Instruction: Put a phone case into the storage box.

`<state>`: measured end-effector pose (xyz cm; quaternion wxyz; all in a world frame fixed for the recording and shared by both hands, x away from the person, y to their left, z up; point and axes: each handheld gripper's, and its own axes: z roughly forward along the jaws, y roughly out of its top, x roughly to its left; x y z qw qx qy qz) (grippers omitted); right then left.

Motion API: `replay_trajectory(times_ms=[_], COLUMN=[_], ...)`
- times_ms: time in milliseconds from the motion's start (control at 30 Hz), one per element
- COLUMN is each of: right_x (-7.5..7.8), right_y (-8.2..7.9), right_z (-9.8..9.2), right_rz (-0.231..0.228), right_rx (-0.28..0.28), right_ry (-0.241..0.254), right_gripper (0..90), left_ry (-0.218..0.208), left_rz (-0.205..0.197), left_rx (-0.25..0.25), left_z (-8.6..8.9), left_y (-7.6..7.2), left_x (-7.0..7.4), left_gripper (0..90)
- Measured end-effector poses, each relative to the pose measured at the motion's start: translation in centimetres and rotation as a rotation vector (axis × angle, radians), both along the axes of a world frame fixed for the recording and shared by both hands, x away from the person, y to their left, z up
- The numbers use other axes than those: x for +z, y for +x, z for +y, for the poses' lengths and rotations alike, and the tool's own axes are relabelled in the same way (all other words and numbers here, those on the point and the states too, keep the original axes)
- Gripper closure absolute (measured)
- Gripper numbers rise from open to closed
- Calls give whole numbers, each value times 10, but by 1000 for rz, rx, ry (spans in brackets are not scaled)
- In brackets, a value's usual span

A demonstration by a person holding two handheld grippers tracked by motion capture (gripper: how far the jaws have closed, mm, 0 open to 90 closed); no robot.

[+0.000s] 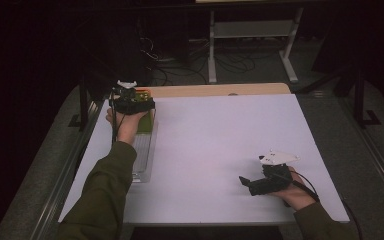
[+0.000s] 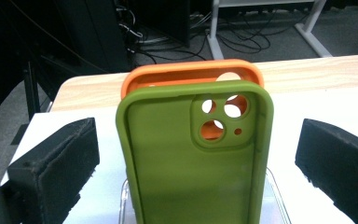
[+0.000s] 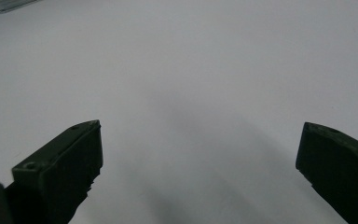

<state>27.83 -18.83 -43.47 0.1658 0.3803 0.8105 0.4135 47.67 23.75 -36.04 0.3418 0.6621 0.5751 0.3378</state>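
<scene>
Right up close in the left gripper view we've got the green phone case (image 2: 191,158) standing upright between our left tongs (image 2: 196,154). Both jaws are spread wide with clear gaps on either side, so nothing is pinching it. Just behind it, touching or nearly so, stands an orange phone case (image 2: 191,74), and both sit in a clear plastic rack (image 2: 277,196) near the worktop's (image 1: 220,145) far-left corner.

From the high view, the left tongs (image 1: 130,102) hover over that same spot, with the rack (image 1: 142,160) running back toward us along the left edge. Our right tongs (image 1: 247,184) are well apart from all this, down at the near right, and their own view shows those jaws spread wide too (image 3: 198,154), with only bare white worktop between them.

Our read: the green case looks freshly slotted into the rack and let go, so the placing step seems about done. Next move probably calls for backing the left tongs straight off without clipping the case sideways, since it stands tall and could tip.

View-wise, the close-up gives us the camera cutouts and the orange case behind, which the high view mostly hides under the hand. The high view gives the rack's full length.
</scene>
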Motion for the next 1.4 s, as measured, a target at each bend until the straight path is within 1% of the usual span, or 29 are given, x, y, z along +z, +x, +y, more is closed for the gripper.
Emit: replay_trajectory(times_ms=[133, 167, 200, 233, 267, 300, 333, 367, 400, 433, 500, 533, 567, 633, 767, 833, 867, 933, 1000, 1133, 1167, 1233, 1267, 1300, 1333, 1367, 1400], right_x=[0, 0, 0, 0, 0, 0, 1, 1, 2, 2, 3, 3, 3, 3, 3, 3, 3, 3, 4, 4, 5, 6, 6, 7, 7, 8, 9], right_y=[-1, 0, 0, 0, -1, -1, -1, 0, 0, -1, -1, -1, -1, -1, -1, -1, -1, -1, -1, -1, -1, -1, -1, -2, -2, -2, -2], right_z=[1, 0, 0, 0, 0, 0, 0, 0, 0, 1, 1, 1, 0, 0, -1, -1, -1, -1, -1, -1, -1, -1, -1, -1, -2, -1, -2], right_rz=[0, -2, -3, -4, -1, -1, 5, -5, -11, 5, 1, -1, -1, -1, -4, -3, -1, -5, -3, -4, 9, 5, 2, 7, -2, 5, 2], right_rx=[1, 3, 4, 5, 4, 4, 4, 12, 11, 5, 7, 7, 8, 10, 11, 11, 12, 15, 16, 21, 19, 29, 34, 38, 43, 43, 48], right_ry=[1, -1, -1, -2, -1, -2, 0, -2, 1, 5, 3, 2, 3, 3, 2, 2, 2, 2, 7, 3, 5, 4, 3, 1, 3, 10, 5], right_gripper=[0, 0, 0, 0, 0, 0, 0, 0, 0, 0, 0, 0, 0, 0, 0, 0, 0, 0, 0, 0, 0, 0, 0, 0, 0, 0, 0], left_ry=[9, 2, -9, -5, -2, -7, -11, -10, -18, -12, -27, -31, -44, -35, -40, -34, -45, -46, -54, -47, -41, -59, -49, -57, -46, -58, -64], left_rz=[10, 12, 18, 28, 36, 39, 39, 39, 31, 33, 28, 29, 28, 30, 38, 48, 47, 48, 44, 47, 50, 47, 53, 52, 63, 61, 65], left_rx=[-37, -50, -66, -97, -117, -127, -150, -167, -177, -205, -233, -262, -271, -305, -376, -412, -422, -459, -480, -528, -543, -565, -584, -598, -613, -622, -633], left_z=[3, 4, 5, 6, 7, 7, 8, 9, 9, 10, 9, 10, 10, 10, 8, 8, 7, 6, 5, 2, 2, 0, 0, -1, -1, -2, -3], left_y=[-6, -8, -10, -13, -16, -18, -22, -25, -28, -33, -38, -42, -45, -51, -61, -66, -68, -72, -75, -83, -84, -89, -91, -94, -96, -98, -101], left_x=[6, 8, 10, 13, 15, 17, 19, 21, 23, 25, 28, 30, 30, 32, 31, 30, 29, 28, 27, 25, 24, 22, 22, 20, 19, 17, 16], left_gripper=[0, 0, 0, 0, 0, 0, 0, 0, 0, 0, 0, 0, 0, 0, 0, 0, 0, 0, 0, 0, 0, 0, 0, 0, 0, 0, 0])
